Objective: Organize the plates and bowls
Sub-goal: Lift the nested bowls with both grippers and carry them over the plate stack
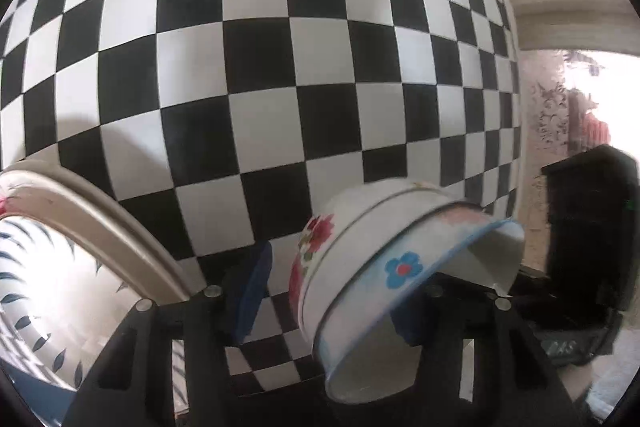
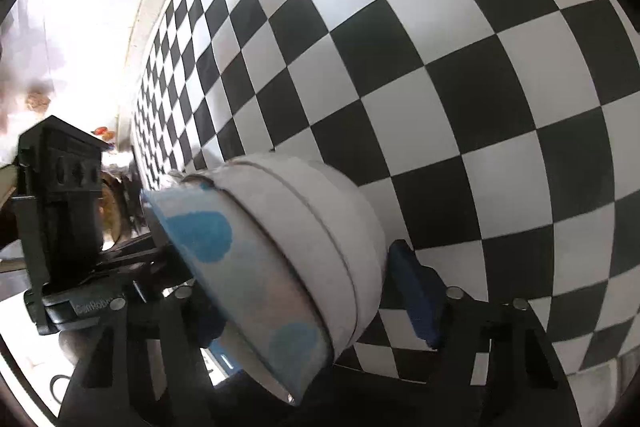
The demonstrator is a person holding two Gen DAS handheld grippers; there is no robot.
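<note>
Two grippers' fingers [image 1: 246, 291] [image 2: 418, 299] spread wide around nested bowls [image 1: 372, 267] [image 2: 280, 255], tilted; firm contact unclear.

wall: black-and-white checkered tiles [image 1: 280, 67] | right: bright, washed-out opening [image 1: 600, 95], possibly a window

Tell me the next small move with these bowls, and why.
I would close the left claw gently first. The nested bowls hang tilted in front of the checkered wall, and that claw's one visible pad stands apart from them, so the hold looks loose; whether the right claw grips cannot be told.
</note>
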